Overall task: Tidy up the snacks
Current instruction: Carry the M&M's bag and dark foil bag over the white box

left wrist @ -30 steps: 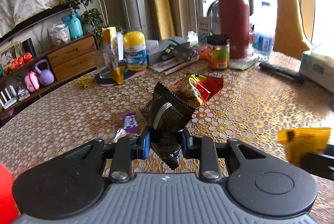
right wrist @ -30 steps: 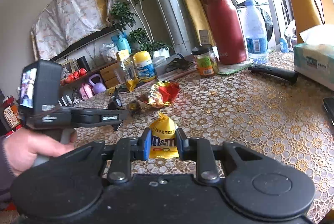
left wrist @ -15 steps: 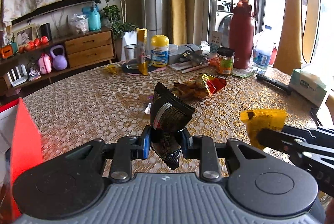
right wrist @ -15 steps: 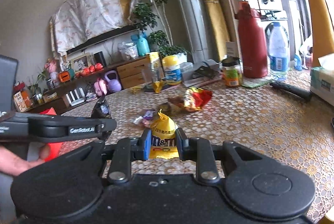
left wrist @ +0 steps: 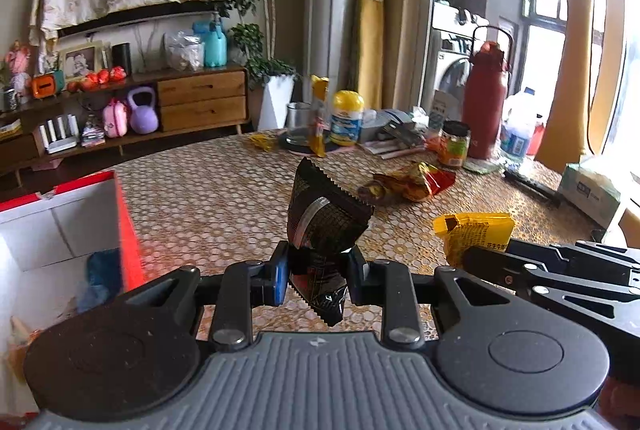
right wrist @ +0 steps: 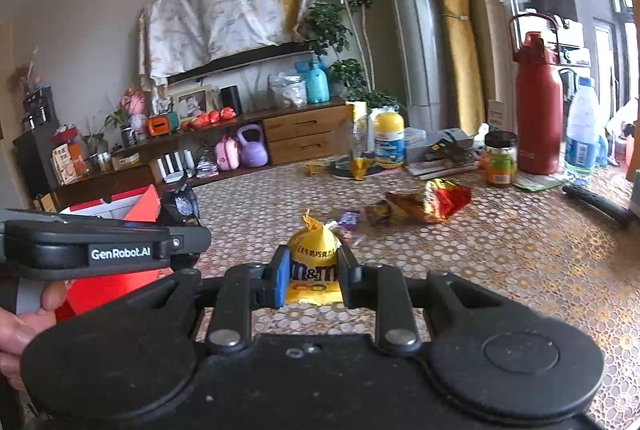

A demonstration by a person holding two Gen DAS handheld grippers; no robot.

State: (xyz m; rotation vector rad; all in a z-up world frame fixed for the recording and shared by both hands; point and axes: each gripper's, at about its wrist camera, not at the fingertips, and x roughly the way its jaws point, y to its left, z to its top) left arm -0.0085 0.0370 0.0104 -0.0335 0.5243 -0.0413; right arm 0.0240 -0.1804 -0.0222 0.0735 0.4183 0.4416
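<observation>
My left gripper (left wrist: 318, 276) is shut on a black snack packet (left wrist: 326, 218) and holds it above the table, just right of a red box (left wrist: 64, 226) with a white inside. My right gripper (right wrist: 314, 276) is shut on a yellow M&M's bag (right wrist: 314, 262), also seen in the left wrist view (left wrist: 474, 230). In the right wrist view the left gripper (right wrist: 172, 234) with the black packet (right wrist: 180, 203) is beside the red box (right wrist: 136, 207). A red and gold snack bag (right wrist: 428, 203) and a small purple candy (right wrist: 347, 218) lie on the table.
The table has a gold lace cloth (left wrist: 208, 189). At its far side stand a yellow-capped bottle (left wrist: 347, 117), a jar (left wrist: 454, 143), a red thermos (left wrist: 486, 97), a water bottle (right wrist: 582, 129) and papers. A tissue box (left wrist: 590, 189) sits at the right. A blue item (left wrist: 102, 272) lies inside the box.
Both grippers have swung left with their snacks still held. The red box has come into view at the left, and the left gripper now stands beside it.
</observation>
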